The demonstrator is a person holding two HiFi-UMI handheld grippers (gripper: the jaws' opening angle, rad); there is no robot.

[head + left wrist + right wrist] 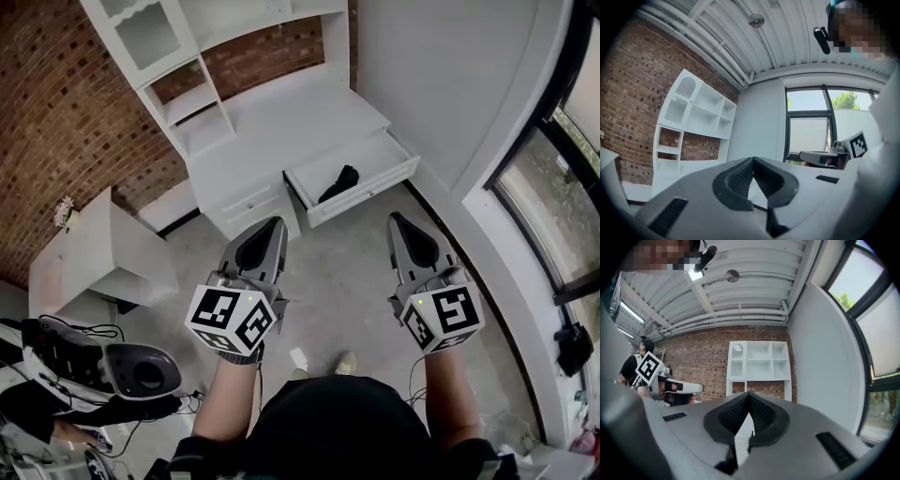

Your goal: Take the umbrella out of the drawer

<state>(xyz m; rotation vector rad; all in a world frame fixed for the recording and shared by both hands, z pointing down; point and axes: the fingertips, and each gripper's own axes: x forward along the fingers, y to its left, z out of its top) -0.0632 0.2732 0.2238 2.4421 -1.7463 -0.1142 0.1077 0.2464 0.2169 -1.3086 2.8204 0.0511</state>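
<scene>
The open drawer (375, 190) holds a black umbrella (339, 183). Bare floor (337, 277) separates it from the left gripper (275, 225) and right gripper (397, 220), each with jaws pressed together on nothing.

You hold your left hand-held gripper (277, 225) at centre-left of the head view and your right hand-held gripper (395, 218) at centre-right, level, side by side and apart. Each has its jaws pressed together, empty. Your forearms (220, 398) rise from the bottom edge.

Black umbrella (339, 183), white drawer (373, 157), red-brick wall (56, 117)
</scene>
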